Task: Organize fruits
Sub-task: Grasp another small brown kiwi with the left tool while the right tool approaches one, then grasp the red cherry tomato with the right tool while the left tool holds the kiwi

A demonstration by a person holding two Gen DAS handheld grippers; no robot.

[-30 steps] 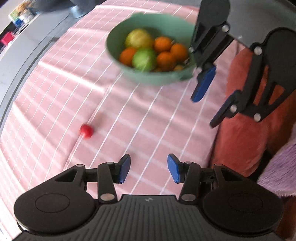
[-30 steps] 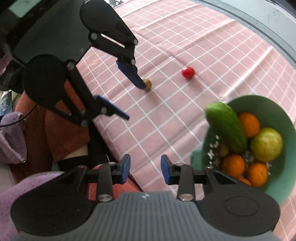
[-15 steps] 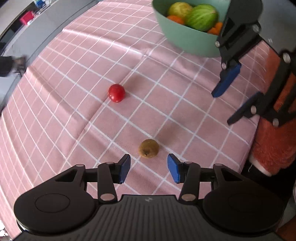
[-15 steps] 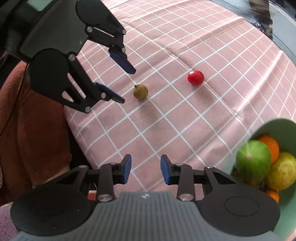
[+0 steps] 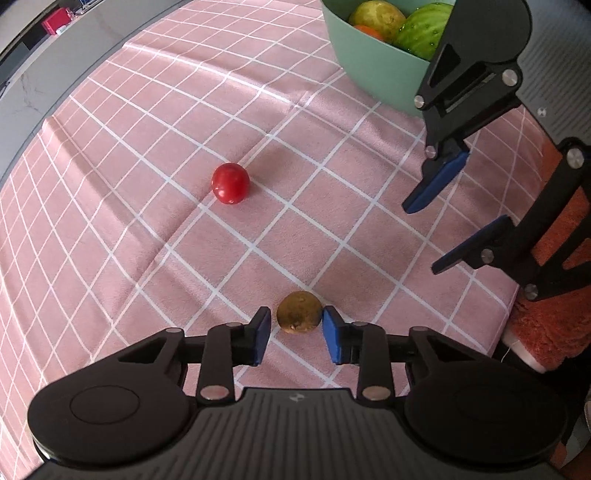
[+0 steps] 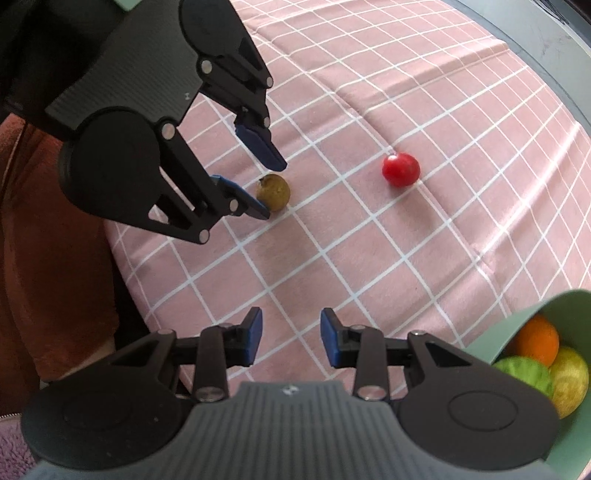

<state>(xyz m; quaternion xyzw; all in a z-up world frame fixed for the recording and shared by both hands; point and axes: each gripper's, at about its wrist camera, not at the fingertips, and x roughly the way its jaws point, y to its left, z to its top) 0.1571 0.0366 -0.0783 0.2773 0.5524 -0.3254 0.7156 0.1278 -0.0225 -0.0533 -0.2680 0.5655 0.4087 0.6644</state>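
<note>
Most of the sorting looked done: the mint-green bowl (image 5: 373, 70) already held an orange (image 6: 537, 339), a yellow-green citrus (image 6: 569, 380) and a green, bumpy-skinned fruit (image 5: 424, 31), while two pieces lay loose on the pink checked tablecloth (image 5: 147, 155). The left gripper (image 5: 295, 332) sat low over the cloth with its tongs apart and the small brownish-yellow fruit (image 5: 299, 312) between the blue pads; the right pad appeared to touch it, the left pad stood just off it, so the fruit was bracketed but not yet clamped. From the right wrist view the same fruit (image 6: 274, 191) rested on the cloth at the tips of that gripper. The small red tomato-like fruit (image 5: 230, 183) lay well apart from it, nearer the middle of the cloth, untouched. The right gripper (image 6: 291, 341) hung above bare cloth beside the bowl, tongs apart and empty. What remained, by my reading, was closing on the brownish fruit, carrying it to the bowl, then fetching the red one.
</note>
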